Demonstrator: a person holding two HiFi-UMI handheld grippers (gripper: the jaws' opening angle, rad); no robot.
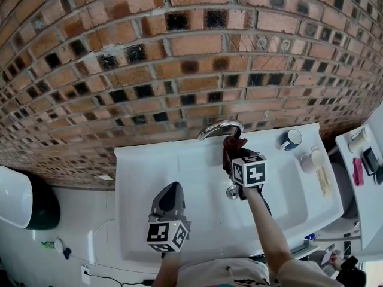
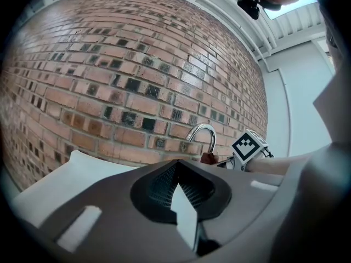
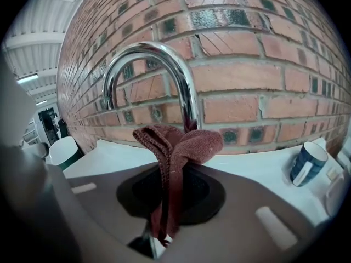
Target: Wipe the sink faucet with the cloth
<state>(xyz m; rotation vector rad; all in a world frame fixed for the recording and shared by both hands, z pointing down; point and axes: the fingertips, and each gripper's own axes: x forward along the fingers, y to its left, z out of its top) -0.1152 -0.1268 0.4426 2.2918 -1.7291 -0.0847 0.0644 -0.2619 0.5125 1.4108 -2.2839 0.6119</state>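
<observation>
A curved chrome faucet point(image 1: 220, 126) stands at the back rim of the white sink point(image 1: 149, 172). My right gripper point(image 1: 235, 155) is shut on a dark red cloth point(image 1: 232, 146), which is bunched up against the faucet's stem. In the right gripper view the cloth point(image 3: 184, 147) sticks up from between the jaws of the right gripper point(image 3: 174, 171), right in front of the faucet point(image 3: 159, 56). My left gripper point(image 1: 174, 188) hovers over the sink's left half with its jaws together and nothing in them. The left gripper view shows the faucet point(image 2: 204, 131) beyond the left gripper point(image 2: 176, 166).
A brick wall point(image 1: 179, 52) rises right behind the sink. A blue-and-white mug point(image 1: 291, 139) and a white cup point(image 1: 311, 159) stand on the sink's right rim. The drain point(image 1: 232, 191) lies under my right gripper. A white-and-green bin point(image 1: 24, 199) sits on the floor at left.
</observation>
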